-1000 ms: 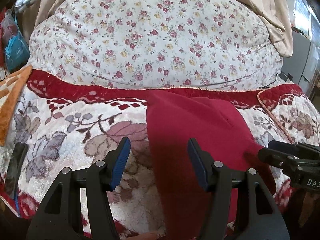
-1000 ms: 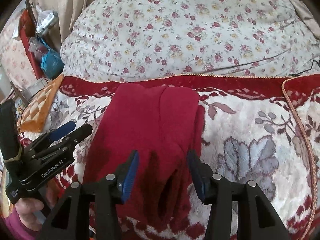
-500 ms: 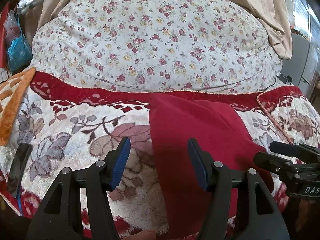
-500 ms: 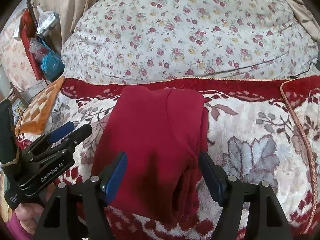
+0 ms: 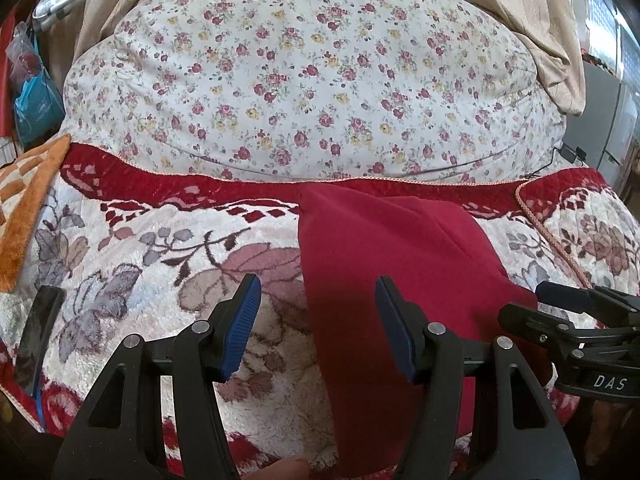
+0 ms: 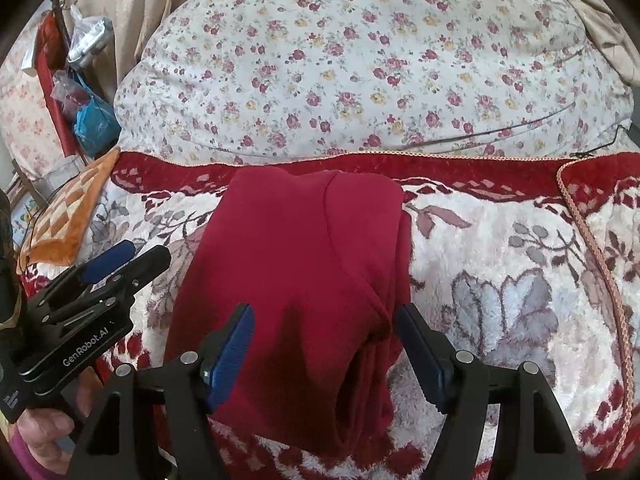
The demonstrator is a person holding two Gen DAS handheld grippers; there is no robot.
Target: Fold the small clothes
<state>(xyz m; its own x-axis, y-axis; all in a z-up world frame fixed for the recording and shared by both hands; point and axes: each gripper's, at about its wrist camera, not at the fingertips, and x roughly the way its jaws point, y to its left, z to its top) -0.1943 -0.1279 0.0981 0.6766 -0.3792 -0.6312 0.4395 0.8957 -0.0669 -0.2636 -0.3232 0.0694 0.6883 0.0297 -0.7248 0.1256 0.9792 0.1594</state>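
While both of my tools hang just above the near edge of the plush floral blanket [image 6: 500, 264], my right gripper [image 6: 326, 344] sits nearer the job, its blue-padded jaws spread wide and empty astride the near end of the folded dark-red fleece garment [image 6: 296, 248]. That garment runs lengthwise straight away from me toward the blanket's red far border, with its layered folded side on my right. My left gripper [image 5: 318, 326] is likewise gaping and holding nothing, straddling only the garment's left edge, with the rose-print quilt [image 5: 304, 80] heaped beyond.
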